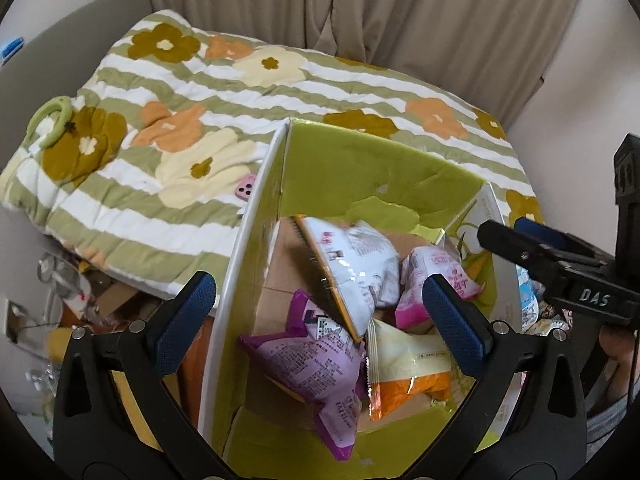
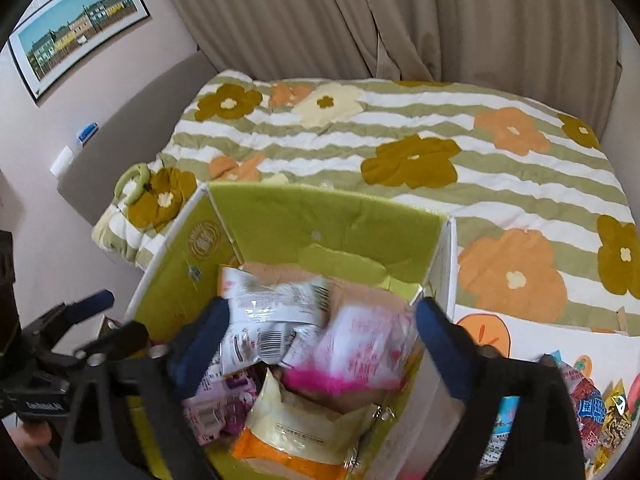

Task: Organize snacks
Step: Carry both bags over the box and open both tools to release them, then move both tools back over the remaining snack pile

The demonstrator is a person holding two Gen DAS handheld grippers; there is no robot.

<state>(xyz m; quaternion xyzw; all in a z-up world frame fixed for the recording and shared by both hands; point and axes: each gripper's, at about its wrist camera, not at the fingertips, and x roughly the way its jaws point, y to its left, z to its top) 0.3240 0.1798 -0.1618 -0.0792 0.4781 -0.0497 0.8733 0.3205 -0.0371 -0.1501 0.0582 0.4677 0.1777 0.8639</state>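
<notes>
An open green cardboard box (image 1: 360, 168) stands against the bed and holds several snack bags. A white-grey bag (image 1: 352, 256) leans on a purple bag (image 1: 316, 360), next to a pink bag (image 1: 436, 280) and a cream-and-orange bag (image 1: 408, 372). My left gripper (image 1: 318, 286) hangs open above the box's left part, its pads touching nothing. My right gripper (image 2: 323, 307) is open over the same box (image 2: 320, 220). A blurred pink bag (image 2: 360, 352) sits loose below its fingers, beside the white bag (image 2: 272, 308). Each gripper also shows at the edge of the other's view.
A striped floral quilt (image 1: 320, 88) covers the bed behind the box, with a pink phone (image 1: 246, 190) and a green ring clip (image 1: 56, 118) on it. More loose snacks (image 2: 592, 408) lie right of the box. Clutter (image 1: 80, 300) fills the floor at left.
</notes>
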